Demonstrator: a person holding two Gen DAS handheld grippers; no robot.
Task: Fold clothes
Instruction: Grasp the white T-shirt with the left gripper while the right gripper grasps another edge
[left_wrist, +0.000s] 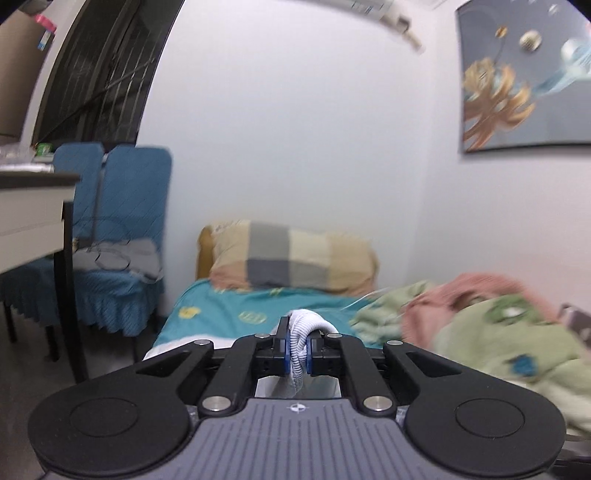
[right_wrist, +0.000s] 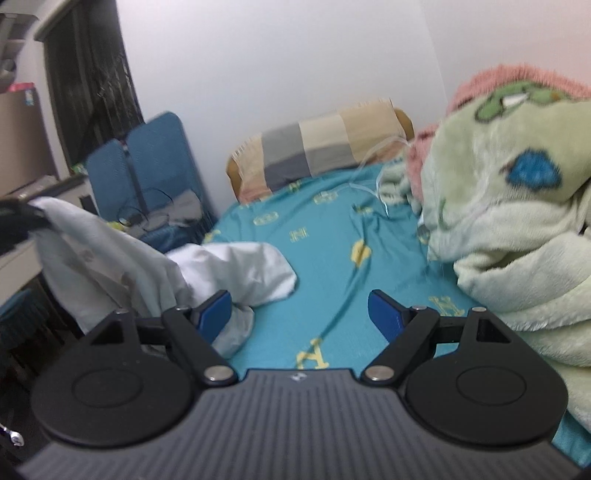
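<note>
My left gripper (left_wrist: 298, 350) is shut on a ribbed white edge of a garment (left_wrist: 301, 332), held above the teal bed sheet (left_wrist: 229, 310). In the right wrist view the same white garment (right_wrist: 147, 269) hangs from the left gripper (right_wrist: 22, 221) at the far left and drapes down onto the sheet (right_wrist: 332, 251). My right gripper (right_wrist: 300, 314) is open and empty, low over the sheet, with its left finger (right_wrist: 214, 314) close beside the garment's lower fold.
A fluffy green and pink blanket (right_wrist: 509, 221) is heaped on the right of the bed. A checked pillow (right_wrist: 317, 147) lies at the head. Blue-covered chairs (left_wrist: 122, 229) and a desk (left_wrist: 33, 214) stand left of the bed.
</note>
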